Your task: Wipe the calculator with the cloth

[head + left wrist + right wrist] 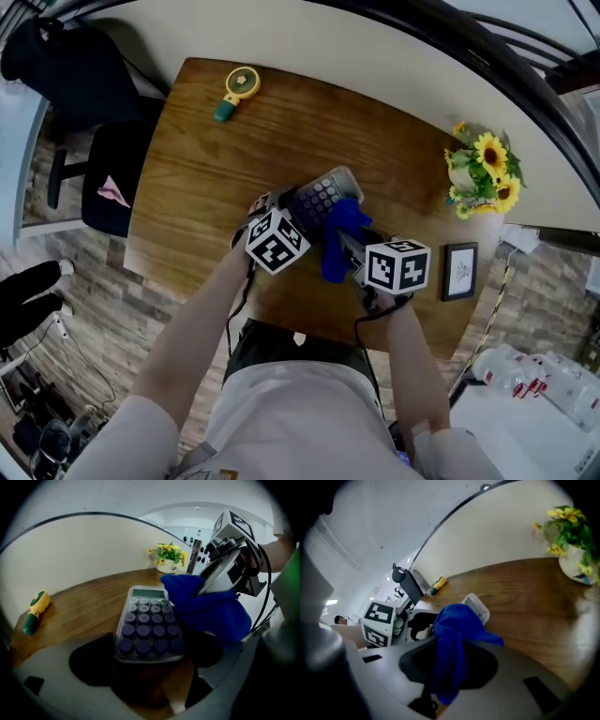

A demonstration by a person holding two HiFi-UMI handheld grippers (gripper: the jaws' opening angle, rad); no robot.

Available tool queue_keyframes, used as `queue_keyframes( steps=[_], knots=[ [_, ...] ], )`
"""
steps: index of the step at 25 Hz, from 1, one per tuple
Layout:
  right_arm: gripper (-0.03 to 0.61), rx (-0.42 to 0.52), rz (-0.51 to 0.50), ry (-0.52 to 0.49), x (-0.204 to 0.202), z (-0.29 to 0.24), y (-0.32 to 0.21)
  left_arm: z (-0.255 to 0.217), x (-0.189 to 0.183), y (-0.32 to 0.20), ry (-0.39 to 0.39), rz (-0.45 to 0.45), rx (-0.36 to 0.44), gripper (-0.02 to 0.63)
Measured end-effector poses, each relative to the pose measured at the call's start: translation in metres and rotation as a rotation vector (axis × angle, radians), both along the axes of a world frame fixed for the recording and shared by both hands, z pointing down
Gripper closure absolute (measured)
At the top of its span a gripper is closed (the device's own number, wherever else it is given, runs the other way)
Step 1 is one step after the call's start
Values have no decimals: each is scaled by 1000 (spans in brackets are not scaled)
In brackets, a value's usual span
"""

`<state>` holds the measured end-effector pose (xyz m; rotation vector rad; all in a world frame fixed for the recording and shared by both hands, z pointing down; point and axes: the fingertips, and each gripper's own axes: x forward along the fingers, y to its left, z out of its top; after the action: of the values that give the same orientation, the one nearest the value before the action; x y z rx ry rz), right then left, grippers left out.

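Here the calculator (149, 625) sat over the middle of the table (202, 187), its near end pinched by the left gripper (150, 670); the cloth (208, 609), clamped in the right gripper (450, 665), pressed against its right side. Flowers (483, 173) stood well apart, at the right edge.

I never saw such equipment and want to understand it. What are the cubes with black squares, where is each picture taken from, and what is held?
A person holds a two-jaw gripper in each hand; the cubes are parts of them. One picture comes from a camera on the person's head, looking down; the others from a camera on each gripper. The left gripper is shut on a calculator. The right gripper is shut on a blue cloth, right beside it. On the wooden table are a sunflower pot and a picture frame; a yellow-and-green object lies at the far side.
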<state>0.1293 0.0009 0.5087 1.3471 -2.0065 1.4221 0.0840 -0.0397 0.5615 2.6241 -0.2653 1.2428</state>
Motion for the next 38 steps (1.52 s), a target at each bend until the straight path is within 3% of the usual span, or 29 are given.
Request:
queue_keyframes(
  steps=[4,7,12,15,24,32,38],
  knots=[
    [472,79,26,10,16,-40,-11,-11,-18,6,-2,-81,-77,130],
    [472,154,29,24,22,-76,-22,-31,-36,2,1,-124,-33,131],
    [472,291,15,96,28,-138,-42,-88,-59,-16,71,-238,7,132],
    [472,389,9,137,27,-182,-53,-138,-67,-34,143,-280,74,133],
    [472,688,-10,249,9,-320,-62,-288,-76,-58,367,-298,298,143],
    [468,901,30,303,-2,-423,-40,-408,-101,-57,540,-398,499,348],
    [468,1013,93,329,2,-472,-8,-463,-123,-47,588,-458,627,457]
  ],
)
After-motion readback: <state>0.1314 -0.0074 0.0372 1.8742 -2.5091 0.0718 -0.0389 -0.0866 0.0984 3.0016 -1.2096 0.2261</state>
